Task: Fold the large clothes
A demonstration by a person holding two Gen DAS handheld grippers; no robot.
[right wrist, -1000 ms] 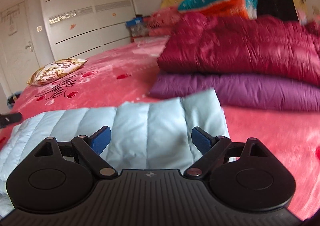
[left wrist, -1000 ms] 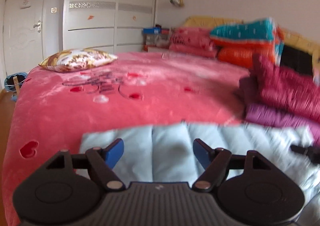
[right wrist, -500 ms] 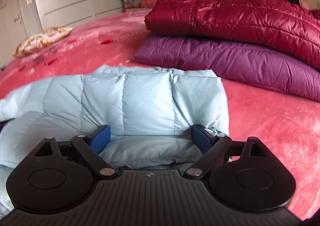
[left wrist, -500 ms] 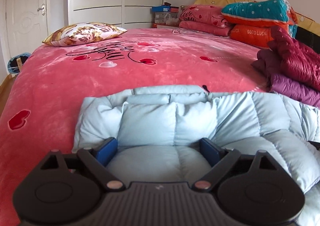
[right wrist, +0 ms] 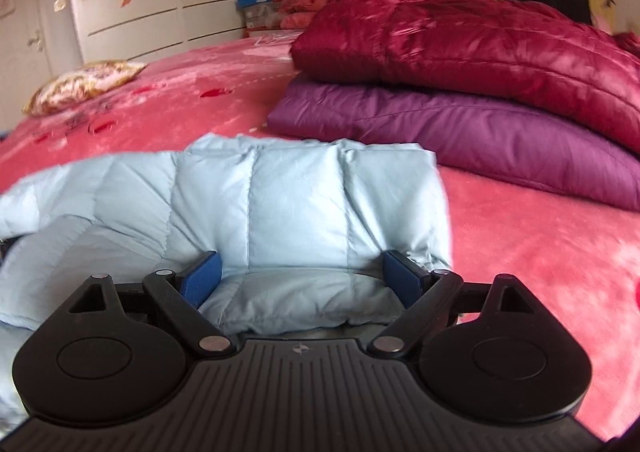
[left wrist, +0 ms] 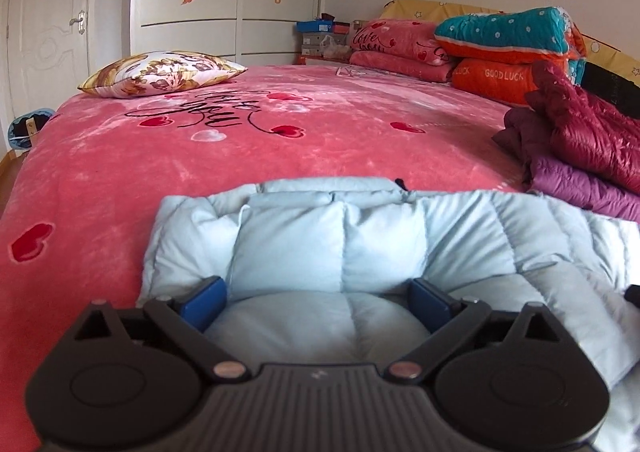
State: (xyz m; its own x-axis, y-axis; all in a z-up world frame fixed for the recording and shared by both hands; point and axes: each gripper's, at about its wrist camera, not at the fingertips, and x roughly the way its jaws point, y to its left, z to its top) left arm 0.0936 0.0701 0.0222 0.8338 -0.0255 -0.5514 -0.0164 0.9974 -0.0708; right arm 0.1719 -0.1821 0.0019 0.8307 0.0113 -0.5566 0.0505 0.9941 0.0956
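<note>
Both tools are standing released: your left tool (left wrist: pixel 318 302) has just been spreading its jaws, the right tool (right wrist: pixel 301 278) is gaping too, each straddling puffy fabric without pinching it. Beyond them, the pale blue jacket (left wrist: pixel 360 236) is now lying doubled over on the bed (left wrist: pixel 280 140), mid-frame; this fold is looking finished. Farther back, upper right, folded coats (right wrist: pixel 460 64) are waiting stacked.
</note>
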